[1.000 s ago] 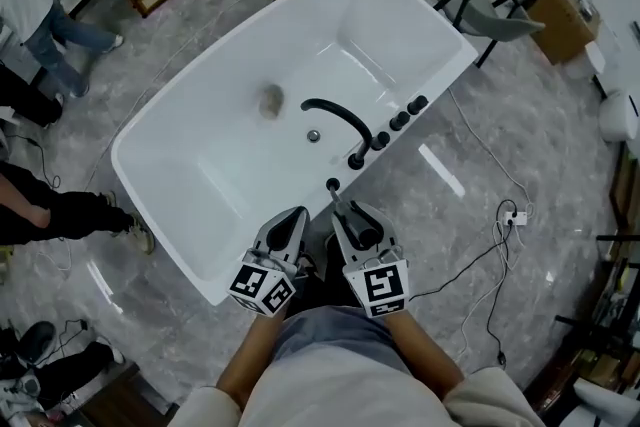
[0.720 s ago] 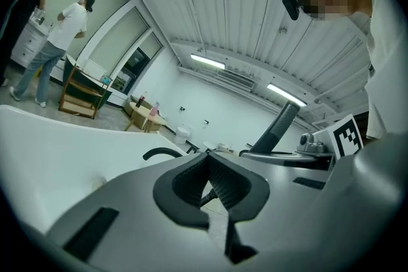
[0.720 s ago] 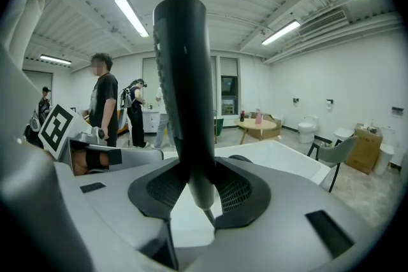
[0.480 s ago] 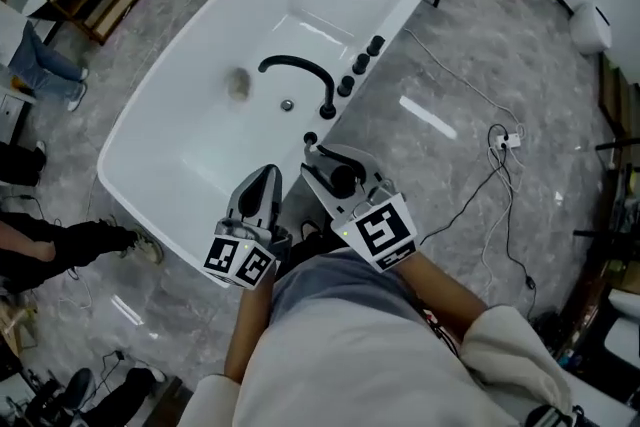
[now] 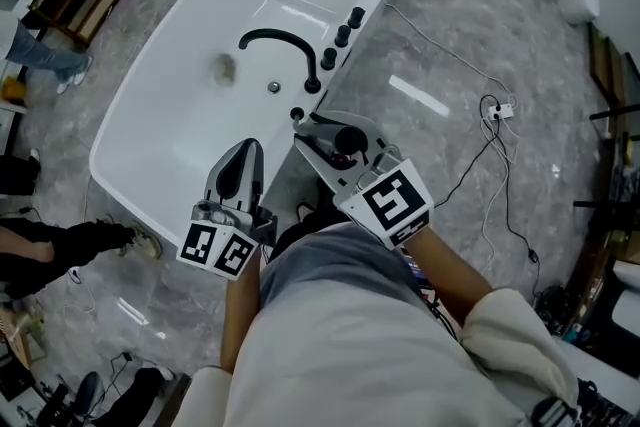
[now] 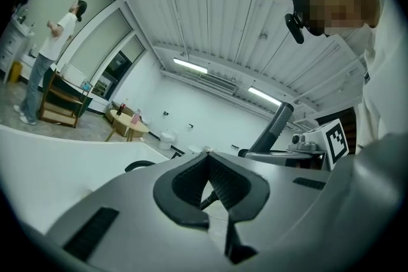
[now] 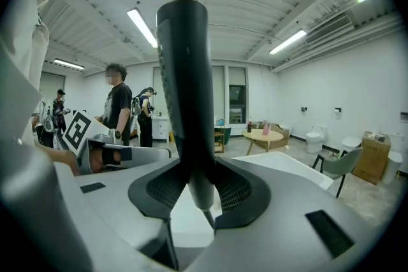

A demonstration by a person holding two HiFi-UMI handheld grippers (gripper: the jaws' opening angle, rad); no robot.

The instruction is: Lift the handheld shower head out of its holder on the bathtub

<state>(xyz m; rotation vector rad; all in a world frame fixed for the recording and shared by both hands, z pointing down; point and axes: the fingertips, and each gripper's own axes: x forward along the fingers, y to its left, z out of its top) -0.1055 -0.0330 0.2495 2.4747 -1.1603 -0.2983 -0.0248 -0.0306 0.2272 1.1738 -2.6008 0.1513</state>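
Shower head [image 7: 185, 92] upright along its long axis, clamped in right gripper [image 7: 201, 198], apparently just lower right of holder [image 5: 297, 114]; left gripper [image 6: 213, 195] pinched together, empty.

— Which colours are carried by the tools themselves?
— Grey shells are seen on the left gripper [image 6: 207, 185] and the right gripper [image 7: 197, 197], with black ribbed pads [image 7: 239, 191]. Each marker cube [image 5: 392, 200] is patterned in black squares on white.
— What is shown between the right gripper's jaws?
— The shower head [image 7: 185, 73] is shown near black, its lower stem a paler grey.
— And beyond the jaws?
— A white bathtub [image 5: 150, 145] is seen, fitted with a black faucet [image 5: 290, 40] and black knobs [image 5: 343, 34]. The floor [image 5: 450, 45] around it is veined grey marble. Ahead of the right gripper a pale wooden table [image 7: 262, 134] and a grey-green chair [image 7: 341, 165] are made out.
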